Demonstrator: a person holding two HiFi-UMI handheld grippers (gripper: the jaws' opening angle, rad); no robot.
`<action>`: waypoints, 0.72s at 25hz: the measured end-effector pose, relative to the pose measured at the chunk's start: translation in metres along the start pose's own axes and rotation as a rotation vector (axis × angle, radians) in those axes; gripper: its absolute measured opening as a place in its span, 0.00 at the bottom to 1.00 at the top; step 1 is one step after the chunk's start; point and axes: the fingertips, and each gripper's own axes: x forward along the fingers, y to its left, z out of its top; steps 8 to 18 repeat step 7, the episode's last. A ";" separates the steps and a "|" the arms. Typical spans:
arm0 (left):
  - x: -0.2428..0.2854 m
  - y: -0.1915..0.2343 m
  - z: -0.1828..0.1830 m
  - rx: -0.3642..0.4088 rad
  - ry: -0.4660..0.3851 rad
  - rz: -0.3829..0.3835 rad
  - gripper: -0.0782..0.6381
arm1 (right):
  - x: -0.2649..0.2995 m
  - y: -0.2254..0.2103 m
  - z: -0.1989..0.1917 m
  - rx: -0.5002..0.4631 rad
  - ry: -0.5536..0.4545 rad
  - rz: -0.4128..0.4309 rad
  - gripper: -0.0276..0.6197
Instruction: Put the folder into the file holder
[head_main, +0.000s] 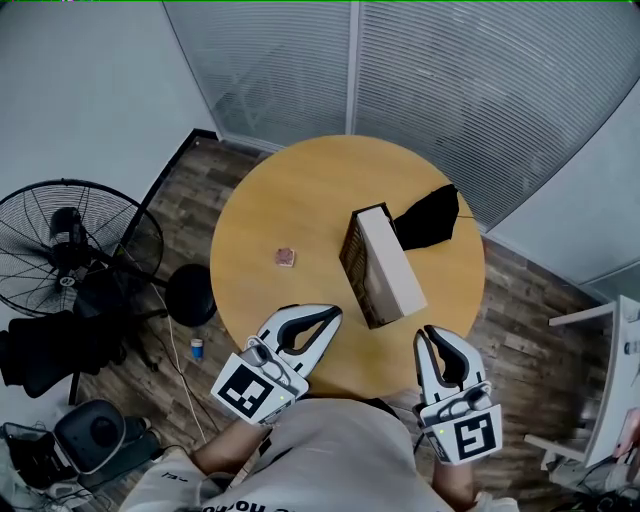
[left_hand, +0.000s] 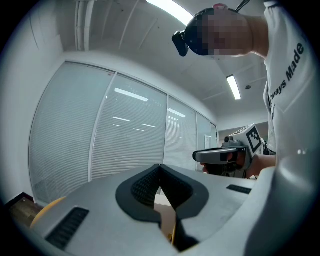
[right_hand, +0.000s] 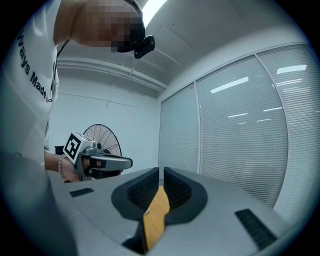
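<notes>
On the round wooden table (head_main: 290, 200) stands the file holder (head_main: 385, 265), a long box with a white top face and a dark brown side. No separate folder shows in any view. My left gripper (head_main: 333, 313) hangs over the table's near edge, left of the holder, its jaws shut on nothing (left_hand: 160, 167). My right gripper (head_main: 432, 332) sits at the near edge, just below the holder's near end. It is shut too, with only the table's wood showing through the slit between its pads (right_hand: 161, 172).
A black cloth-like thing (head_main: 430, 215) lies against the holder's far right side. A small reddish item (head_main: 285, 257) lies left of the holder. A floor fan (head_main: 70, 245) and a black round base (head_main: 190, 295) stand to the left. A white chair (head_main: 600, 380) is at right.
</notes>
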 end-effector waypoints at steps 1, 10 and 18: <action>0.000 0.000 0.000 -0.001 0.000 -0.001 0.14 | 0.000 0.001 0.000 0.000 0.000 0.000 0.12; -0.003 0.003 0.003 0.000 -0.032 -0.002 0.14 | 0.002 0.003 0.002 -0.001 0.001 -0.003 0.12; -0.003 0.003 0.003 0.000 -0.032 -0.002 0.14 | 0.002 0.003 0.002 -0.001 0.001 -0.003 0.12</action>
